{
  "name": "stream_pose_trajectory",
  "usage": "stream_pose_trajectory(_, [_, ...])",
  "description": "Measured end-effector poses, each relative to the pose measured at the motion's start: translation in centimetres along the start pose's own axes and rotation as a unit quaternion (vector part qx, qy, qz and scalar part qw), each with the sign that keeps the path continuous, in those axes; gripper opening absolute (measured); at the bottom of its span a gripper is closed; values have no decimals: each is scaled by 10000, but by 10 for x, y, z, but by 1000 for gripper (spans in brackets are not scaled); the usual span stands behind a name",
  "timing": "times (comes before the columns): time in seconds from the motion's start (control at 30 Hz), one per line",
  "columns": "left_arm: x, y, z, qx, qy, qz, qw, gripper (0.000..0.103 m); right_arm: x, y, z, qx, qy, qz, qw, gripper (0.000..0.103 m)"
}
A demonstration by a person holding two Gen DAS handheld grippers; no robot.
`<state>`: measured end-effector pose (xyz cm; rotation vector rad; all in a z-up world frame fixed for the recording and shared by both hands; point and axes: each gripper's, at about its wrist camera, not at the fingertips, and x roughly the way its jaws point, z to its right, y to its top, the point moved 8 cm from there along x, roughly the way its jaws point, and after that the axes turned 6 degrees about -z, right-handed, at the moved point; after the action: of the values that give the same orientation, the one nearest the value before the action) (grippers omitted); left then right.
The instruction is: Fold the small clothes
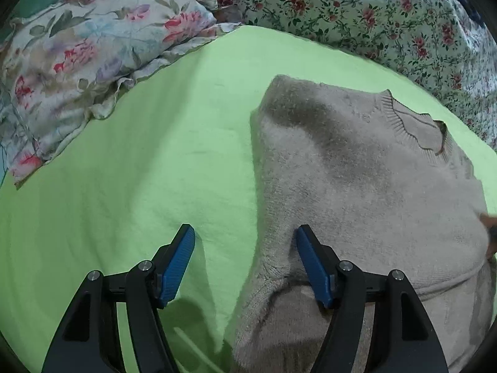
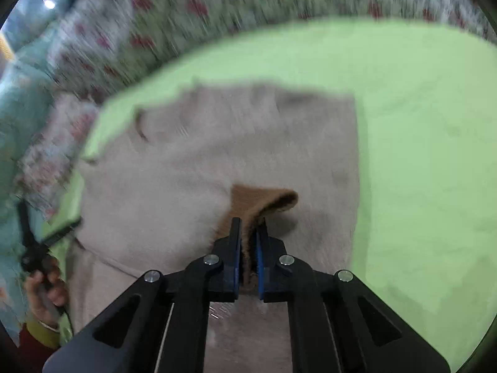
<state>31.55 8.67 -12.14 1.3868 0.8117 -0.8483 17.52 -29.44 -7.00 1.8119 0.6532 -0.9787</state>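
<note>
On the bed, over a light green fleece blanket (image 1: 130,161), a small beige knitted sweater (image 1: 357,186) is laid flat with its ribbed neckline (image 1: 413,130) turned away from the left wrist camera. A floral-print pillow (image 1: 93,49) and a flowered bedsheet (image 1: 357,15) are seen beyond the blanket. The left gripper (image 1: 245,248) is held wide apart and empty, one blue pad over the blanket and the other over the sweater's side edge; whether the pads touch the cloth cannot be told. The right gripper (image 2: 248,236) is closed narrowly on a brown-tinted fold of the sweater's fabric (image 2: 264,200), which is raised above the flat body of the garment; this view is blurred. The person's left hand (image 2: 46,292) is glimpsed at the margin of the right wrist view. The step in hand is judged to be the carrying of a pinched part across the body. For a clean fold, the pinched fabric should be drawn level over the body and set down along a straight line, while the near side edge is pinned or gripped by the left gripper so that the garment is not dragged on the soft blanket
</note>
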Motion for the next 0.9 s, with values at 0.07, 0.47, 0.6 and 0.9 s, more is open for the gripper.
stream_pose_trajectory(0.07, [1,-1,-1,10,102,16,9999,72,-12,4,2,33,-182,275,9995,9])
stream_pose_trajectory(0.47, [-63,-63,4,300,-239,-48,9993,73,-56,-46,15,346,156,-58,9993,46])
stream_pose_trajectory(0.6, [-93,-123,-2,287,-677,-210,9971,73,-91,-89,12,324,477,-174,9982,46])
stream_pose_trajectory(0.9, [-133,-246,-12,-63,-1495,-745,9859,73,-145,-206,19,281,984,-587,9930,57])
